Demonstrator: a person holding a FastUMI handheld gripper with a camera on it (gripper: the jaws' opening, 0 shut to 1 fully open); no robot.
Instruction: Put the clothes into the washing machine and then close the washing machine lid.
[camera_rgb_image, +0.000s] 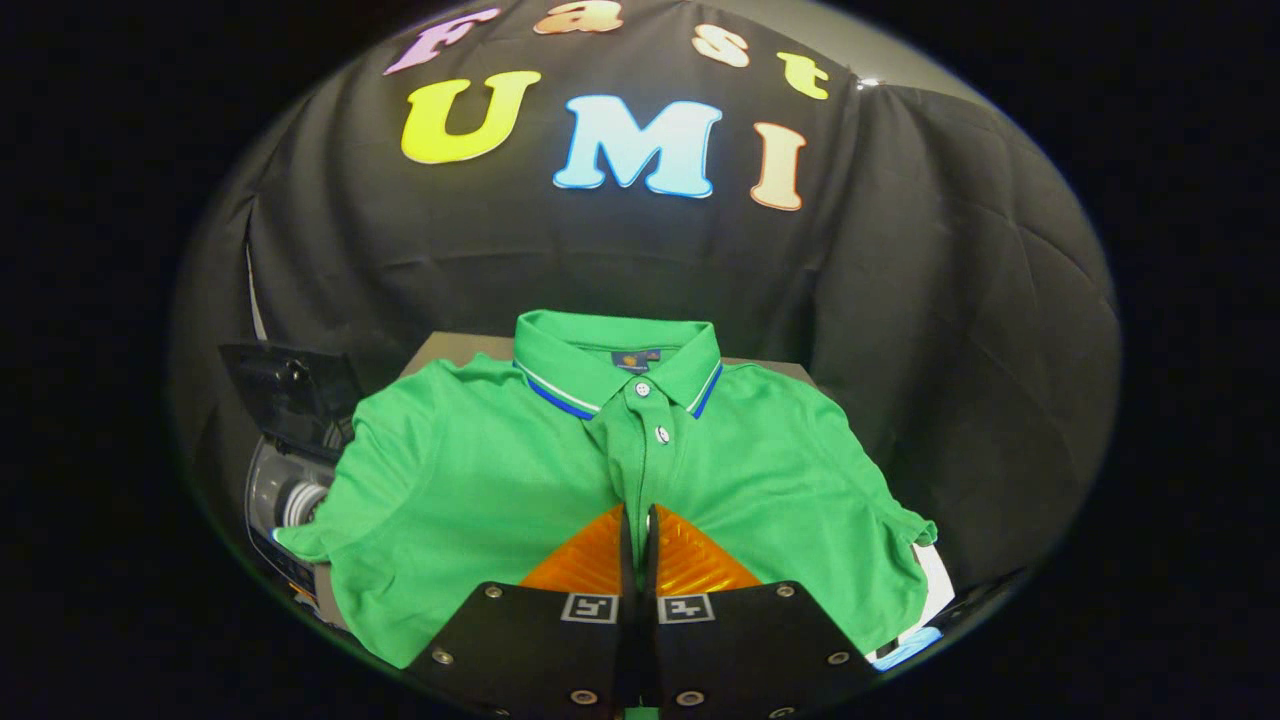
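Note:
A green polo shirt (470, 490) with a blue and white striped collar lies spread flat, front up, on a grey table (455, 348). My gripper (638, 520) is shut, its two fingers pressed together over the lower end of the shirt's button placket. No fold of cloth shows pinched between the tips. Left of the shirt stands a small washing machine (285, 500) with its dark lid (290, 390) raised open; the shirt's left sleeve hangs over part of it.
A white and blue object (930, 610) pokes out from under the shirt's right hem. The black cloth wall stands close behind the table.

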